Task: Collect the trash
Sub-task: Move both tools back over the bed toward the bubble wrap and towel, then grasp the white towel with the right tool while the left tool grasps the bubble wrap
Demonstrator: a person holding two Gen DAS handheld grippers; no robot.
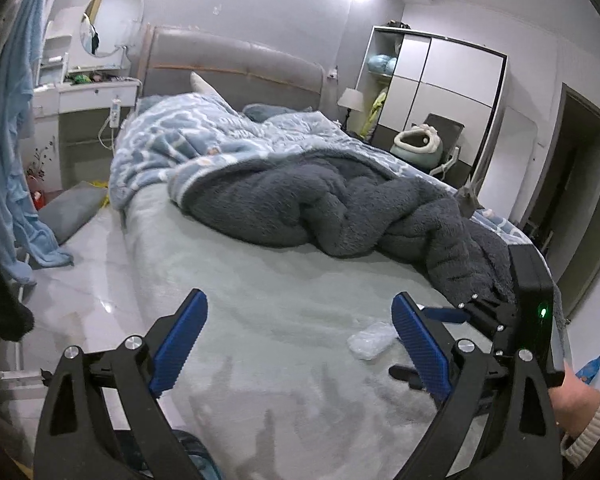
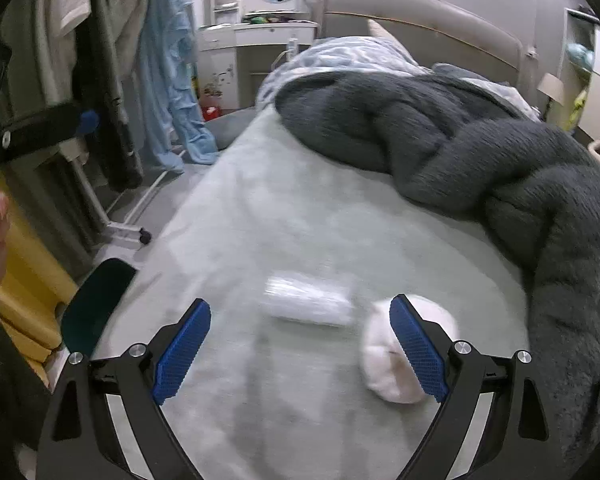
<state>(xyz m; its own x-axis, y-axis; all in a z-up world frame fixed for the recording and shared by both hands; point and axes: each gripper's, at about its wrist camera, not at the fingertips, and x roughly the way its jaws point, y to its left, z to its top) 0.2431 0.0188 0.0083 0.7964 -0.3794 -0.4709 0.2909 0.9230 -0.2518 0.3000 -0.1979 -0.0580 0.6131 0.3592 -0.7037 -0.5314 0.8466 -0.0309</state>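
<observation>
A crumpled clear plastic wrapper (image 2: 306,300) lies on the pale green bedsheet (image 2: 284,208), just ahead of my right gripper (image 2: 300,342), which is open and empty. A white crumpled wad (image 2: 384,364) lies by its right finger. In the left wrist view the same wrapper (image 1: 370,340) lies on the sheet (image 1: 260,280) beside the right finger of my left gripper (image 1: 300,344), which is open and empty. The right gripper's body (image 1: 532,304) shows at the right edge there.
A dark grey fleece blanket (image 1: 340,208) and a blue patterned quilt (image 1: 204,136) are heaped across the bed. A blue packet (image 1: 590,368) lies at the far right. Hanging clothes (image 2: 112,60), a yellow box (image 2: 24,280), a vanity (image 1: 88,88) and a wardrobe (image 1: 444,84) stand around.
</observation>
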